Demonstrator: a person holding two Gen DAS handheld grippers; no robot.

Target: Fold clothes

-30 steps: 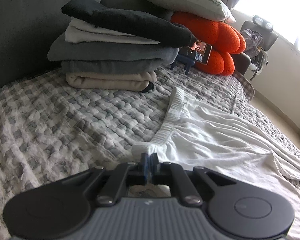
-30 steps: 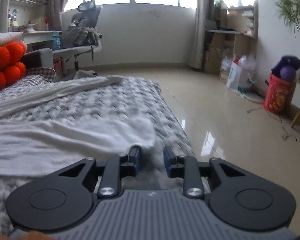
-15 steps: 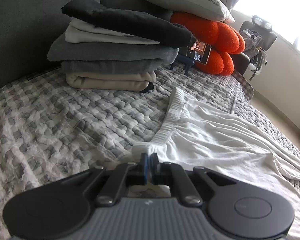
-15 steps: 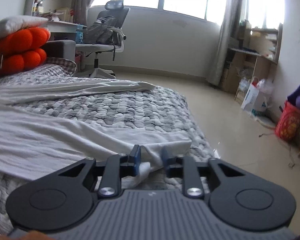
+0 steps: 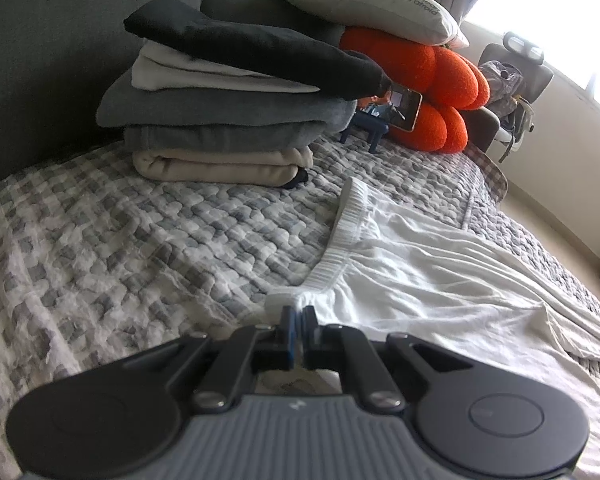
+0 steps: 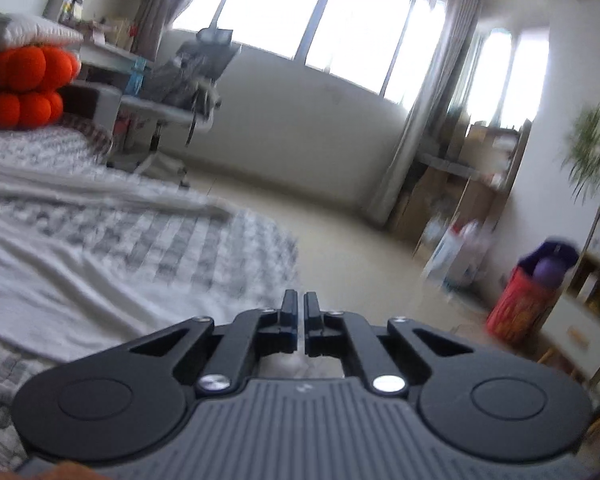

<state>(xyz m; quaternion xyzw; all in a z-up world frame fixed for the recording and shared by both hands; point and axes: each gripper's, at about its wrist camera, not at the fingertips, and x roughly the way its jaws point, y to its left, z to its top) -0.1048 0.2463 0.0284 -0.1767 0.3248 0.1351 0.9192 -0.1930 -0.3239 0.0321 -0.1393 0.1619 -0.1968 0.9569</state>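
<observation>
White trousers lie spread on the grey checked quilt, with the ribbed waistband toward the stack of folded clothes. My left gripper is shut on the near corner of the waistband. In the right wrist view the same white trousers stretch across the bed to the left. My right gripper is shut at the leg hem near the bed's edge; white cloth shows behind the closed jaws. That view is blurred by motion.
A stack of folded clothes stands at the back by the dark sofa backrest. Behind it are an orange cushion, a pillow and a phone on a stand. The floor, an office chair and a red basket lie beyond.
My right gripper closed from open onto the trouser hem and tilted upward, so its view now shows more of the room. My left gripper stayed shut on the waistband, nearly still.
</observation>
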